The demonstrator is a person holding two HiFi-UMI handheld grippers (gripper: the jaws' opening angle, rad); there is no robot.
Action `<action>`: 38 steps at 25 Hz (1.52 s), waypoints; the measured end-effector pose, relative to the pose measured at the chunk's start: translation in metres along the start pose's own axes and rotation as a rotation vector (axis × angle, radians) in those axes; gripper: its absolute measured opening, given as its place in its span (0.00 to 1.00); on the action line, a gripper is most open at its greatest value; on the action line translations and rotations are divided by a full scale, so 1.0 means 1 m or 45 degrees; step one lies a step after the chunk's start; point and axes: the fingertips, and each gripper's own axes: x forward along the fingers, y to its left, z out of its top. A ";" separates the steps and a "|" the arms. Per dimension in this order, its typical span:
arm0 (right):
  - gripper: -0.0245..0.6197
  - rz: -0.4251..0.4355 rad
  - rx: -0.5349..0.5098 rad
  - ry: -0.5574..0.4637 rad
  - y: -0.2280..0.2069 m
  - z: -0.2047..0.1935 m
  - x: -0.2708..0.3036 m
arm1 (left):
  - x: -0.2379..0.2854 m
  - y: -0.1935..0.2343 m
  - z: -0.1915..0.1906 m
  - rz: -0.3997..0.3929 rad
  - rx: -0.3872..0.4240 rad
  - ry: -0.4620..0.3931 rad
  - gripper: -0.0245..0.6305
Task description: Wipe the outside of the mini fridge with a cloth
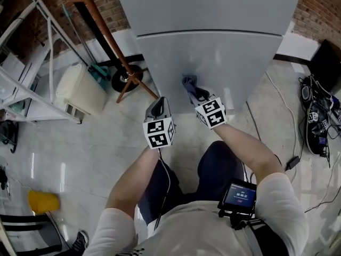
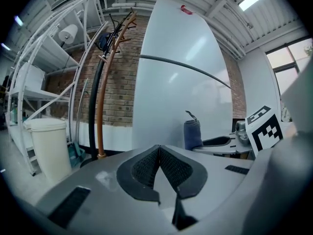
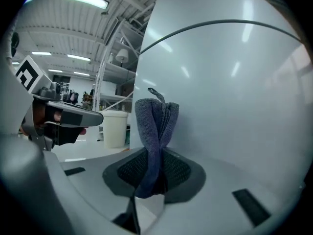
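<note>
The pale floor (image 1: 80, 153) carried the mini fridge (image 1: 213, 63), a white bin (image 1: 80, 89), a coat stand (image 1: 127, 79), cables (image 1: 314, 127) at right & a yellow obj. (image 1: 42, 201).

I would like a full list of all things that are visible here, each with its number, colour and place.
fridge: 1, grey, straight ahead
cloth: 1, blue, at the lower fridge door
coat stand: 1, brown, left of the fridge
bin: 1, cream, on the floor left of the coat stand
rack: 1, white, far left
yellow object: 1, on the floor at lower left, too blurred to name
cables: several, black, on the floor at right
wall: 1, red-brown brick, behind the fridge
screen device: 1, black, at the person's waist
left tongs: 1, grey, shut, empty
right tongs: 1, grey, shut on the cloth
</note>
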 end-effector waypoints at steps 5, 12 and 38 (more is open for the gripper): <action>0.18 0.106 -0.019 0.019 0.056 -0.004 0.045 | -0.028 0.042 -0.017 0.093 -0.009 0.026 0.04; 0.18 0.144 -0.019 0.030 0.100 -0.010 0.095 | -0.067 0.094 -0.028 0.208 -0.020 0.048 0.04; 0.18 -0.100 0.079 0.042 -0.046 -0.062 0.000 | 0.019 -0.019 -0.052 -0.017 -0.019 0.126 0.04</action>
